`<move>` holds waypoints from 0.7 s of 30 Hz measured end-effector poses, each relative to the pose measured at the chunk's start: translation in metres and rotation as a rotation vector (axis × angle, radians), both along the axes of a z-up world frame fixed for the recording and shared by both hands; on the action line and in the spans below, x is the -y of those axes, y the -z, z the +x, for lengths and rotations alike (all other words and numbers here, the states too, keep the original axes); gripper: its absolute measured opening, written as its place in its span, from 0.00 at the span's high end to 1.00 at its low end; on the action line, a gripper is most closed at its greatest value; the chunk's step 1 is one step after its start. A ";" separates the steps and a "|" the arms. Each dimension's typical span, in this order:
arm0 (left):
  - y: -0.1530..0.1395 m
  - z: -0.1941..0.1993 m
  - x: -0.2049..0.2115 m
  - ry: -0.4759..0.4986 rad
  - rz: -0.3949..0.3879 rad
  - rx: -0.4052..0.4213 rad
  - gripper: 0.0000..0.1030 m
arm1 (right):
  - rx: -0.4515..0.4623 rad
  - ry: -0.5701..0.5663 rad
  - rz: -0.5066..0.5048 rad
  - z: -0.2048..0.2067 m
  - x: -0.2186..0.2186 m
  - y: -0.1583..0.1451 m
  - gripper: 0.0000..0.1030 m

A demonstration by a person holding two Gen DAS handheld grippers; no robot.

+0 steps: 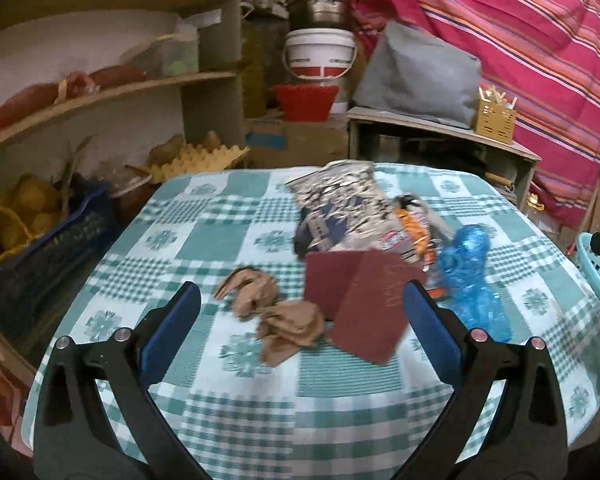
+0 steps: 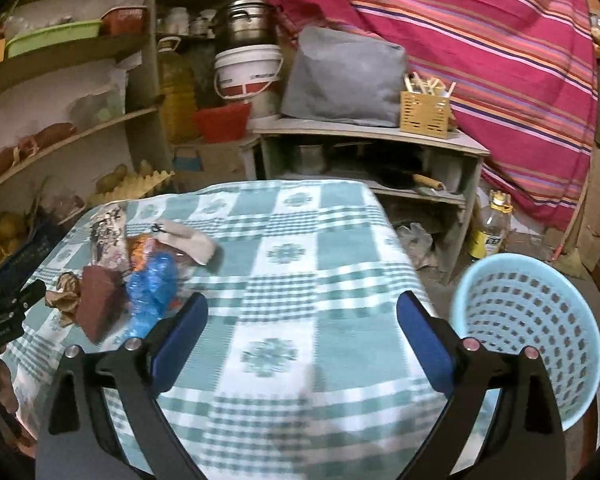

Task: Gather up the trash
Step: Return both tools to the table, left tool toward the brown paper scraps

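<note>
Left hand-held gripper [image 1: 302, 308] spread wide, empty, above trash on checked surface [image 1: 204, 216]: brown paper scraps [image 1: 276, 316], maroon card [image 1: 360, 304], crushed blue bottle [image 1: 470, 280], printed bag [image 1: 340, 208]. Right hand-held gripper [image 2: 302, 312] wide open, holding nothing. Blue basket [image 2: 532, 320] beside surface, contents not visible.

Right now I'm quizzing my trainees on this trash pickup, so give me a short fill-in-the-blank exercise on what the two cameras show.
1. The crushed bottle lying on the tablecloth is coloured ____.
2. The light blue perforated basket stands beside the table and holds ____.
3. The right tongs are wide ____, with nothing between them.
4. The crumpled paper is coloured ____.

Missing words: blue; nothing; open; brown
</note>
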State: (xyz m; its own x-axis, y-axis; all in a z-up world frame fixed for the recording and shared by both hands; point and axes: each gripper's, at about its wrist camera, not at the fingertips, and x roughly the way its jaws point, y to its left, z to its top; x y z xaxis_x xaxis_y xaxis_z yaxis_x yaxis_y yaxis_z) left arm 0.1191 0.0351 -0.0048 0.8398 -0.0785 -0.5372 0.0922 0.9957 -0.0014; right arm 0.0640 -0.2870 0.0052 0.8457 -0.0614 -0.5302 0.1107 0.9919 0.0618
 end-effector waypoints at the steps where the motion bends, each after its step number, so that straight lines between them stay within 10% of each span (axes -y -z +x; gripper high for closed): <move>1: 0.001 0.002 -0.005 -0.004 -0.008 -0.003 0.05 | -0.004 -0.006 -0.008 0.002 -0.007 0.002 0.08; 11: 0.023 0.023 -0.034 -0.012 -0.055 -0.101 0.06 | -0.047 -0.002 -0.057 0.023 -0.045 0.017 0.08; 21: 0.037 0.039 -0.030 0.045 -0.062 -0.165 0.28 | -0.087 -0.042 -0.049 0.042 -0.074 0.028 0.08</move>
